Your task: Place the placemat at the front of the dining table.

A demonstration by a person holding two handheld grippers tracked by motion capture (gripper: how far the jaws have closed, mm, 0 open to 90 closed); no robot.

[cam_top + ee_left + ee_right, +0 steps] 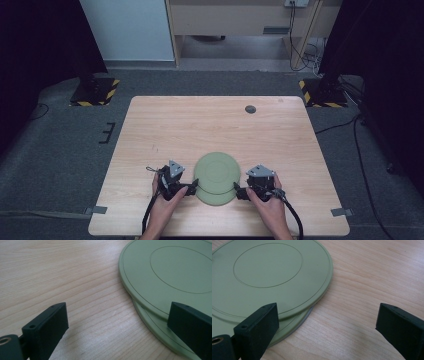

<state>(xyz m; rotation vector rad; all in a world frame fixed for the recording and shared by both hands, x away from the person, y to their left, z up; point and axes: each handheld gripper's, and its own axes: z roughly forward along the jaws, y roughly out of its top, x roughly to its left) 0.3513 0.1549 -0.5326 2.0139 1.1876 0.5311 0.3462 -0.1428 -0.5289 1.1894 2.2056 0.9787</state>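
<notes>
The upper green plate (217, 171), stacked off-centre on a lower plate (218, 197) near the table's (165, 120) front edge, looks stiff, light and slick, so we would pinch its thin rim with our left gripper (191, 186) and right gripper (239, 192), both gaping and empty.

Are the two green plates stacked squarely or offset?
Offset: the top plate sits shifted back, and the bottom plate shows a crescent of rim at the near side.

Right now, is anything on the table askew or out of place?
Yes. The upper green plate lies offset on the lower green plate, not centred: the lower rim sticks out on the person's side. Both grippers, left and right, flank them, open.
</notes>
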